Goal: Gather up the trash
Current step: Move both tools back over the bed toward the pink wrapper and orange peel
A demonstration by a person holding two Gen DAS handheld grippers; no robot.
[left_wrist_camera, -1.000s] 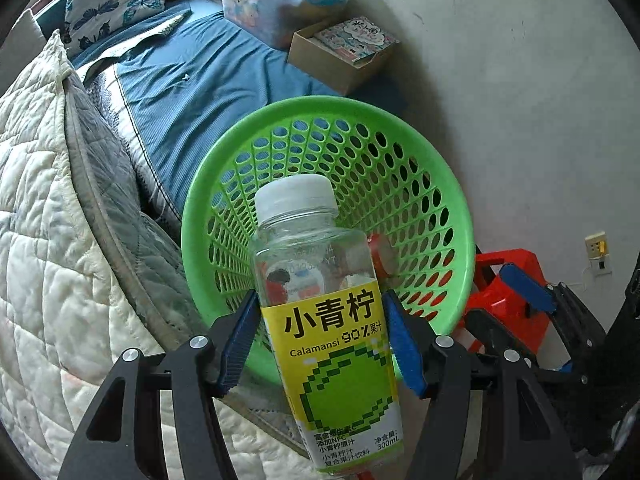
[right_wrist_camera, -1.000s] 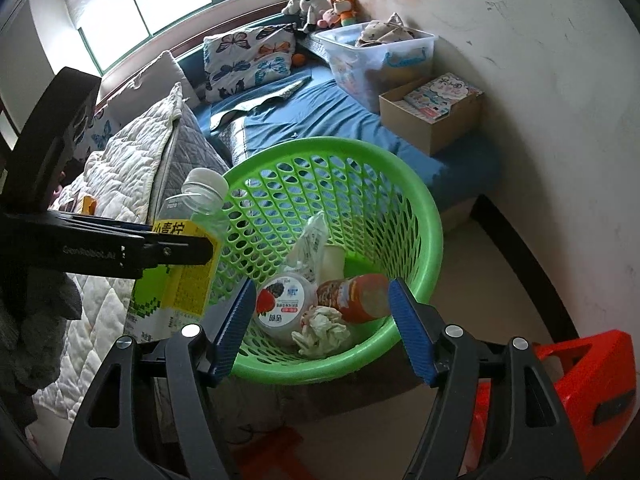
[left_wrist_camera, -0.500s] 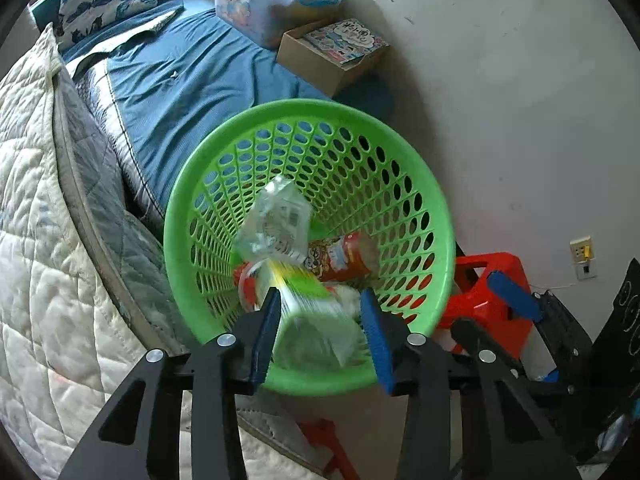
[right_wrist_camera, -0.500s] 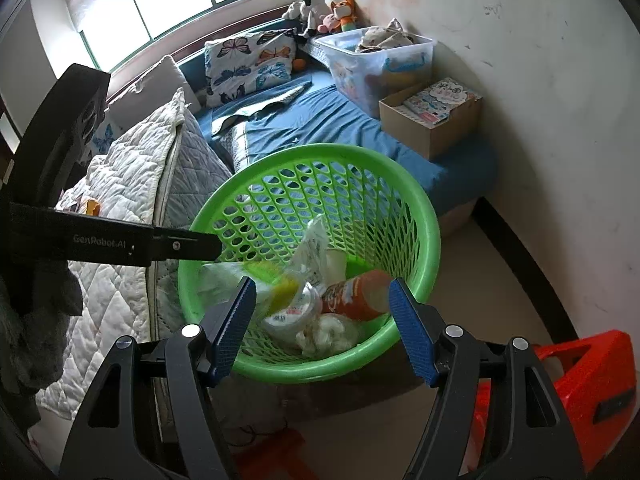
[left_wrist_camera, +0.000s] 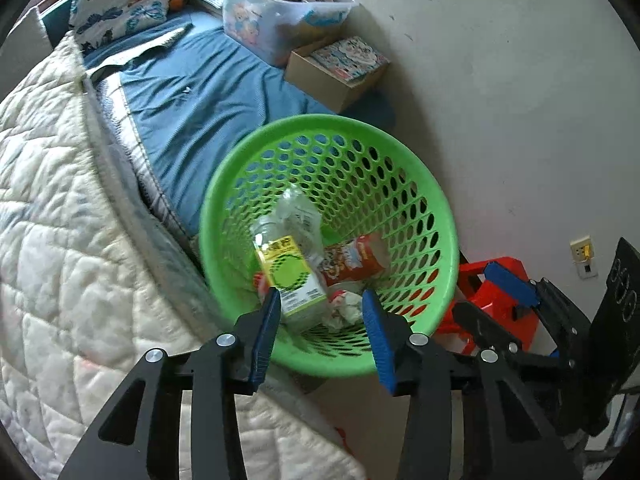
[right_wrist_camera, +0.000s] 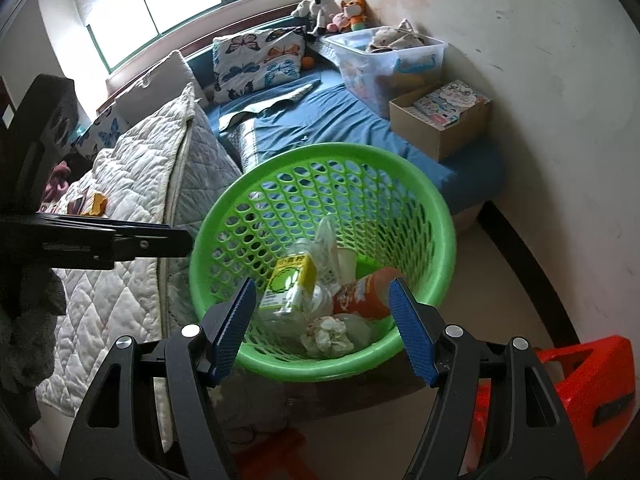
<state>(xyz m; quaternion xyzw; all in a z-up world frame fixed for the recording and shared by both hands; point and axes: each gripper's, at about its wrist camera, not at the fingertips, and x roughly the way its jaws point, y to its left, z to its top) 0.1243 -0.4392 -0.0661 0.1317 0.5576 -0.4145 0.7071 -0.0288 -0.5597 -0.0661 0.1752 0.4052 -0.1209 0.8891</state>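
Left gripper (left_wrist_camera: 322, 334): jaws wide apart, holding nothing, above the near rim of the green basket (left_wrist_camera: 432, 184). Right gripper (right_wrist_camera: 322, 328): jaws spread, empty. Yellow-labelled bottle (left_wrist_camera: 290, 274) lies in the basket beside an orange packet (left_wrist_camera: 354, 260) and crumpled tissue (right_wrist_camera: 328, 332). Basket sits beside the bed (left_wrist_camera: 208, 92).

Basket (left_wrist_camera: 440, 216): green, perforated, holding trash.
Bottle (left_wrist_camera: 290, 276): clear, yellow label, lying inside the basket among wrappers.

Yellow-labelled bottle (left_wrist_camera: 289, 276) in green basket (left_wrist_camera: 436, 204), beyond empty, parted left tongs (left_wrist_camera: 320, 336)
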